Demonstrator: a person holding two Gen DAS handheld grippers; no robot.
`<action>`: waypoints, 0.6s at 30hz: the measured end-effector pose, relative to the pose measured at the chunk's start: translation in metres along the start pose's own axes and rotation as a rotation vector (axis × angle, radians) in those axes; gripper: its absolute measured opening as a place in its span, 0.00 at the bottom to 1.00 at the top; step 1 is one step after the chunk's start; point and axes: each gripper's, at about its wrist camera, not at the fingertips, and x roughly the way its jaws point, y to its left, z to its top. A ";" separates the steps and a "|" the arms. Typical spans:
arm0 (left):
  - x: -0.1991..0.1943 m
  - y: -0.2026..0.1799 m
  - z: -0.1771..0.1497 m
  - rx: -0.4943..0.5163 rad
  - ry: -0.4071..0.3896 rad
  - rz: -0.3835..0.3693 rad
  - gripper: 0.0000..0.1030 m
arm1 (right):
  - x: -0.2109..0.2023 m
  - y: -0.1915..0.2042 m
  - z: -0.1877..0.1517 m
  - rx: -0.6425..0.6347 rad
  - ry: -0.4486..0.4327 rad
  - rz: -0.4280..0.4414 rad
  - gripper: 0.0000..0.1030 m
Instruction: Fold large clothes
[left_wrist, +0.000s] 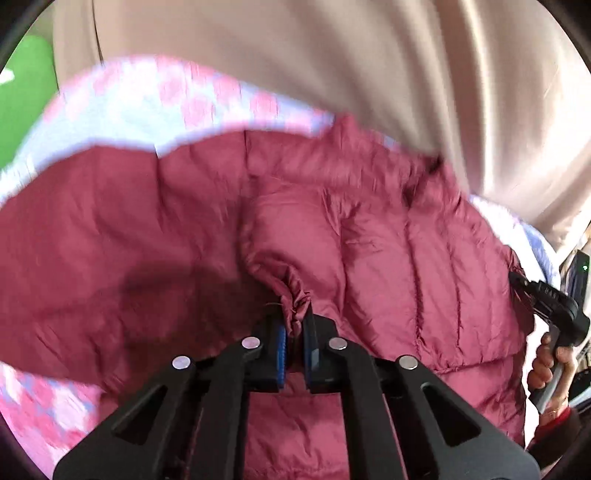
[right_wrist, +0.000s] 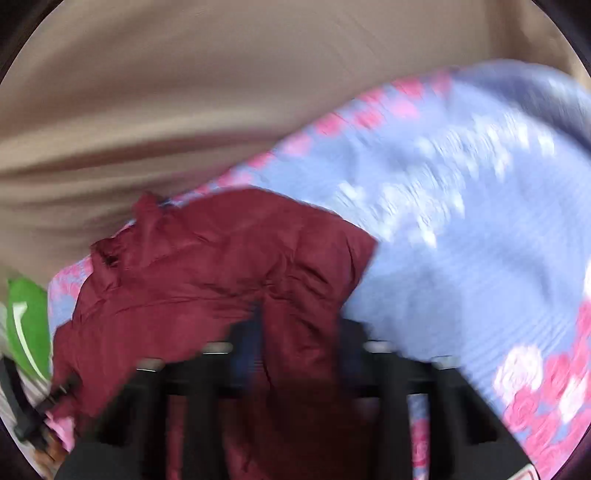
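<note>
Maroon puffer jacket spread on floral bedspread | left tongs pinch cuff | right tongs blurred, grip cannot be told

jacket | dark red quilted puffer, thin shiny fabric with stitched channels | lying spread and wrinkled across the centre of the left wrist frame, filling lower centre-left of the right wrist frame | gathered elastic cuff is standing pinched at lower centre | right view is blurring

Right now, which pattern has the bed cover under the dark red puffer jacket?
Pink roses on pale blue bed cover; right wrist view shows it best.
</note>
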 end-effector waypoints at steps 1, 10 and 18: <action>-0.006 0.003 0.004 -0.008 -0.028 -0.003 0.05 | -0.014 0.012 0.001 -0.039 -0.077 0.023 0.14; 0.045 -0.001 -0.017 0.055 0.002 0.117 0.05 | 0.021 0.010 -0.009 -0.086 -0.053 -0.122 0.21; 0.047 -0.007 -0.026 0.072 -0.041 0.113 0.07 | -0.050 0.046 -0.045 -0.242 -0.110 0.020 0.27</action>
